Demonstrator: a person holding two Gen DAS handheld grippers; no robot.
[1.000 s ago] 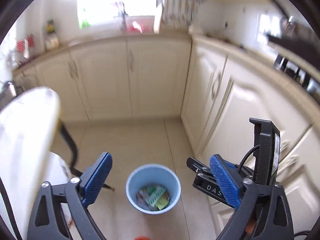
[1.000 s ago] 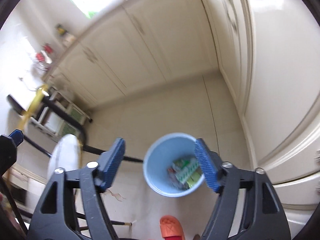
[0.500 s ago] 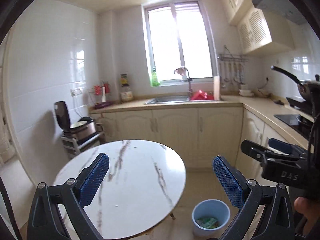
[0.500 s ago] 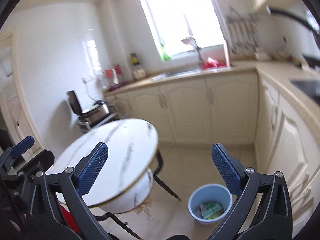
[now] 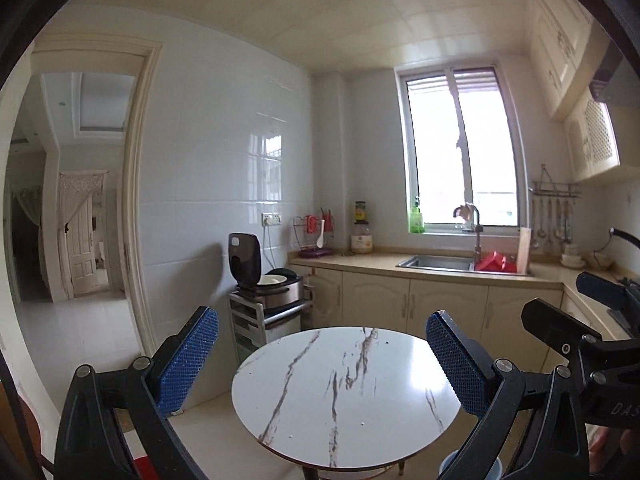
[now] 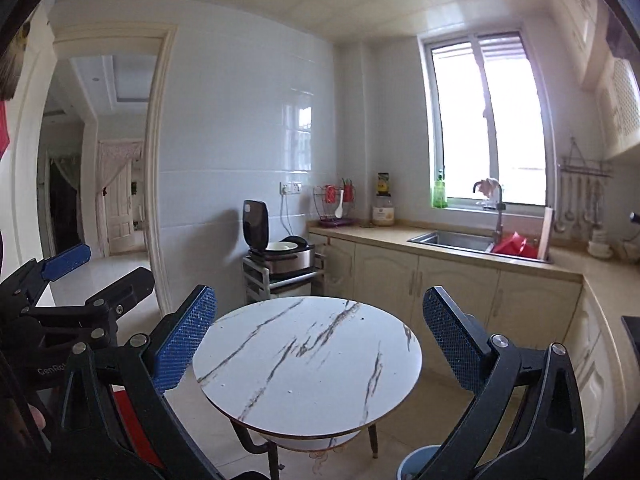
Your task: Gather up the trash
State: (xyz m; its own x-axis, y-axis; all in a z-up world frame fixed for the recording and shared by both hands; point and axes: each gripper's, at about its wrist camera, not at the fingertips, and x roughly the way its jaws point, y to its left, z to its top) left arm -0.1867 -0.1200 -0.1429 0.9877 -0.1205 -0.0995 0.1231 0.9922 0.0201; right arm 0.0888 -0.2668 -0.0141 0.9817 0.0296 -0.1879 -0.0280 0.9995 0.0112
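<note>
Trash is not visible on the round marble table [image 6: 308,360], which I see bare apart from a few specks. My left gripper [image 5: 322,364] and right gripper [image 6: 320,344] both stand wide apart, holding nothing, aimed roughly level across the tabletop. Blue bin [image 6: 416,465] sits on the floor below and right of the table, nearer my right gripper; its contents are cut off by the finger and frame edge. I cannot identify any remaining item or its axis
</note>
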